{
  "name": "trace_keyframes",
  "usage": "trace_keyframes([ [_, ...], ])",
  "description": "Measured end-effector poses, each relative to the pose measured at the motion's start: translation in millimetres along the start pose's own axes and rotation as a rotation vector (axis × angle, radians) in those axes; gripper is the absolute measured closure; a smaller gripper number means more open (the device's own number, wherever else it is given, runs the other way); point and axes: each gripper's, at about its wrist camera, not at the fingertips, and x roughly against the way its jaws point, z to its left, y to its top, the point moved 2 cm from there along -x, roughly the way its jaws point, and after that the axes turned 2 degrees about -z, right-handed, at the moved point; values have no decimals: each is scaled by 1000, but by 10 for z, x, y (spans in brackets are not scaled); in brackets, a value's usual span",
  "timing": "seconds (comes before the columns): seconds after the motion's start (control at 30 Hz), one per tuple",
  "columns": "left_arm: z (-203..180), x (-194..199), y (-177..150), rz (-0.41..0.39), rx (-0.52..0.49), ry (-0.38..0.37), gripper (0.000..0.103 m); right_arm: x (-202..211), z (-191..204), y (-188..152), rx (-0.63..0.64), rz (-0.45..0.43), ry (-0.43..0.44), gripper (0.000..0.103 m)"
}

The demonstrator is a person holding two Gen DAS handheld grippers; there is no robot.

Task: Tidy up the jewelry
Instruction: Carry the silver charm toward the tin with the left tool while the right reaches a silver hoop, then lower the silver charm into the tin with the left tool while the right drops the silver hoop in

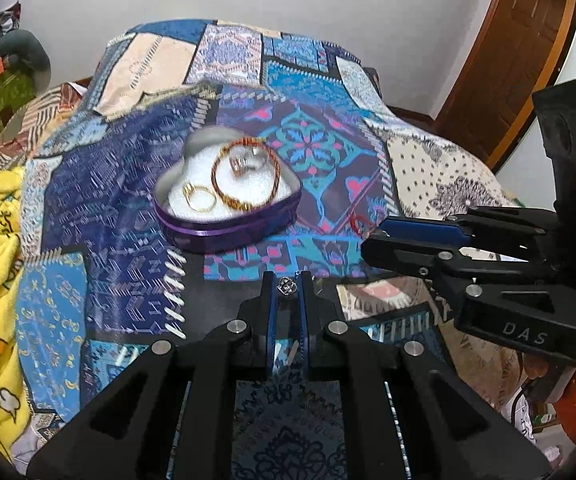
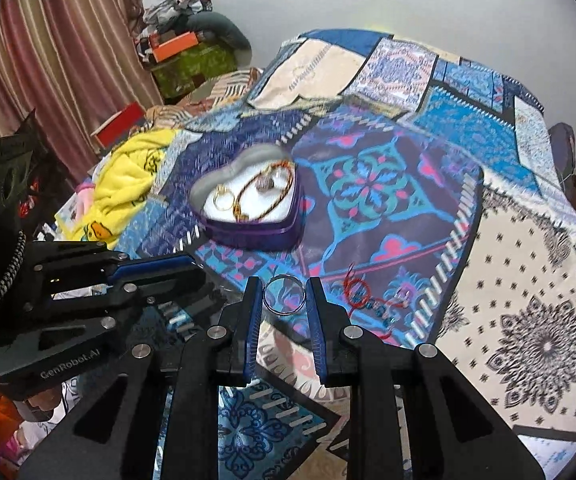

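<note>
Carrying two small pieces at once is the main hazard noted. The left gripper (image 1: 286, 286) is pinching a small silver ornament (image 1: 286, 285) at the very tips of its fingers; a grip that shallow could let the piece twist out and vanish into the busy patchwork cloth (image 1: 327, 152). The right gripper (image 2: 284, 294) has its jaws spread around a plain silver ring (image 2: 284, 294). Motion blur makes it unclear whether the pads actually touch the ring, so it appears only loosely held, or not held at all; if so, any tilt would drop it.

The heart-shaped purple tin (image 2: 248, 236) lies ahead of both grippers and well apart from them, already holding a beaded bangle (image 1: 244, 176), gold hoops (image 1: 200, 198) and silver rings. A red-thread bracelet (image 2: 371, 298) lies on the cloth just right of the right gripper's tips, and a careless sweep could snag it.
</note>
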Motion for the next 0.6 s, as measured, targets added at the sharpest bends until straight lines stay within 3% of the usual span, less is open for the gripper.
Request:
trace_keyframes([
  [0.33, 96, 344, 338, -119, -6, 34, 95, 49, 5, 319, -2, -81, -6, 83],
  [0.6, 264, 418, 554, -169, -7, 67, 95, -126, 93, 495, 30, -87, 18, 83],
])
